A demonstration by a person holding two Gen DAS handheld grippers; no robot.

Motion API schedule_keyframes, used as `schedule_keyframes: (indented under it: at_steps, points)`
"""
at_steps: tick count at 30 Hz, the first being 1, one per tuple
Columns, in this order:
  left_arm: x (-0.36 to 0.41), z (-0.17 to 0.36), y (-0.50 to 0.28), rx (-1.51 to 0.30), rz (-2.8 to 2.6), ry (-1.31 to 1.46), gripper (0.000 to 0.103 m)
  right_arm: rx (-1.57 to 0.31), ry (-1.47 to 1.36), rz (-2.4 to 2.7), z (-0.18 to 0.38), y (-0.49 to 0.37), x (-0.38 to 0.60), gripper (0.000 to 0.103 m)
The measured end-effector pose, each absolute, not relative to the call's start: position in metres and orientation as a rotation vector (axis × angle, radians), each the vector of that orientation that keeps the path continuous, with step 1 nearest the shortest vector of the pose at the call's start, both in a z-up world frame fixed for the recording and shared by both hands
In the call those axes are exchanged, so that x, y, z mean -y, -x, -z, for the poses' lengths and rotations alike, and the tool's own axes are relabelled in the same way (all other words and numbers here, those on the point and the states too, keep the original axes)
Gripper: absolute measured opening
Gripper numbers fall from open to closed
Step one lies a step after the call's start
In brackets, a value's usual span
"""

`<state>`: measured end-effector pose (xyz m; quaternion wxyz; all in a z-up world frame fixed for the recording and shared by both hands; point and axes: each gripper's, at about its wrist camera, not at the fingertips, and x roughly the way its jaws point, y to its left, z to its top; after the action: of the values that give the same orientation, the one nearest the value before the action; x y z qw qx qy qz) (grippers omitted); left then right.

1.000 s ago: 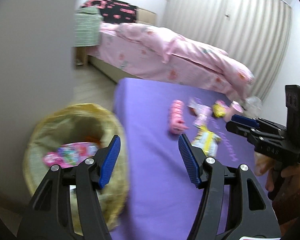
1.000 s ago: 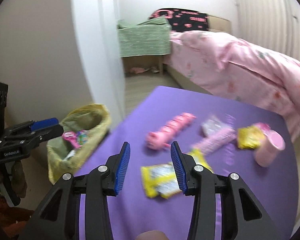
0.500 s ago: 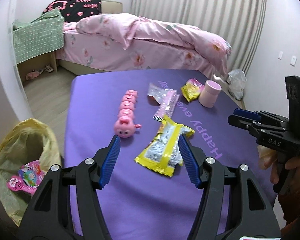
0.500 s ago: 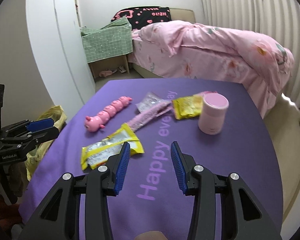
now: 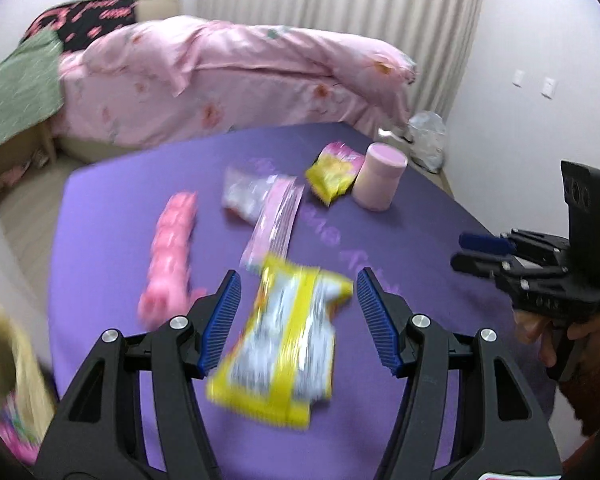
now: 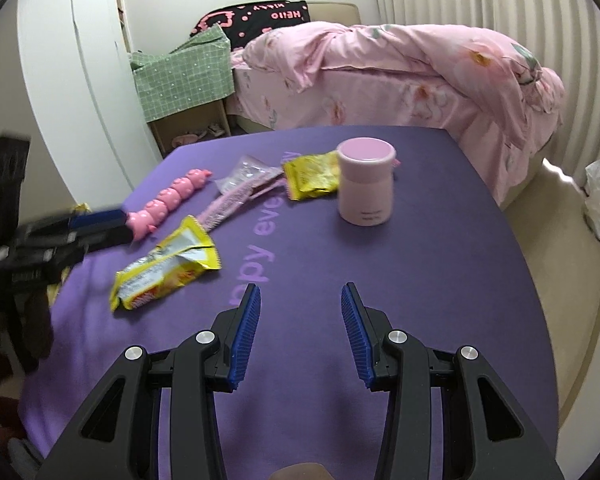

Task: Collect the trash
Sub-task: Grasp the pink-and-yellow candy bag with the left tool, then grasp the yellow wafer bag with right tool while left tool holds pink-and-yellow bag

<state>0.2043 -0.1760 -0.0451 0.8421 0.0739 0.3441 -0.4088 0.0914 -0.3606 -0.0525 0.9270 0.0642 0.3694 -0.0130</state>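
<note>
And the left gripper [image 5: 296, 320] has swung off the yellow-lined trash bag [image 5: 4, 364] and closed right in on the bench [image 5: 380, 420] since a second ago, so that the big yellow wrapper [image 5: 284, 344], out ahead half a second back, now sits framed between the blue pads, jaws spread wide on either side of it and nothing pinched yet. The right gripper [image 6: 300, 332] hangs over bare purple cloth, jaws apart too, holding nothing, well clear of the litter. Now the risks: that wrapper lies flat and crinkled on the cloth, one end torn open, so the pads could slide across the foil and skate it away, or bite the purple cover along with it and drag the whole cloth. The left view is smeared with motion, so the approach looks fast; an overshoot could nudge the pink caterpillar toy [image 5: 172, 256] lying just beside the wrapper. As for the thing itself: yellow borders, silvery printed middle, puffed and creased, lying at an angle toward the near left part of the bench. Beyond it a pink striped wrapper [image 5: 276, 220] overlaps a clear packet [image 5: 244, 196], then a smaller yellow packet [image 6: 312, 174] next to the pink lidded jar [image 6: 366, 182], which looks like no trash at all.
</note>
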Motion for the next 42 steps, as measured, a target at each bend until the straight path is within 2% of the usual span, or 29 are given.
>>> schedule_keyframes:
  at_steps: [7,13,17,19,20,21,22,25,33,39,42]
  points:
    - [0.243,0.05,-0.274,-0.793,0.89,-0.259,0.057,-0.747,-0.177,0.034,0.058,-0.093,0.378,0.04]
    - [0.302,0.055,-0.29,-0.803,1.005,-0.355,0.057,-0.769,-0.181,0.025,0.066,-0.099,0.382,0.04]
    - [0.34,0.072,-0.304,-0.898,1.005,-0.389,0.056,-0.772,-0.182,0.009,0.068,-0.101,0.382,0.04]
    - [0.353,0.081,-0.309,-0.944,1.0,-0.387,0.041,-0.779,-0.175,0.008,0.071,-0.102,0.381,0.04]
    - [0.358,0.085,-0.31,-0.957,0.985,-0.397,0.026,-0.784,-0.17,0.009,0.072,-0.102,0.38,0.04]
    - [0.358,0.086,-0.308,-0.949,0.954,-0.41,0.018,-0.788,-0.166,0.01,0.073,-0.102,0.379,0.04]
    - [0.356,0.085,-0.306,-0.943,0.934,-0.408,0.018,-0.792,-0.163,0.01,0.074,-0.102,0.379,0.04]
    - [0.331,0.067,-0.298,-0.94,0.923,-0.311,0.011,-0.791,-0.166,0.005,0.074,-0.099,0.376,0.04]
    - [0.183,0.012,-0.252,-0.843,0.816,-0.078,0.01,-0.782,-0.163,-0.082,0.064,-0.1,0.334,0.04]
    - [0.07,0.02,-0.2,-0.818,0.615,-0.001,0.01,-0.816,-0.113,-0.181,0.068,-0.109,0.266,0.04]
    - [0.026,0.04,-0.183,-0.869,0.543,0.052,0.01,-0.814,-0.097,-0.189,0.064,-0.122,0.243,0.04]
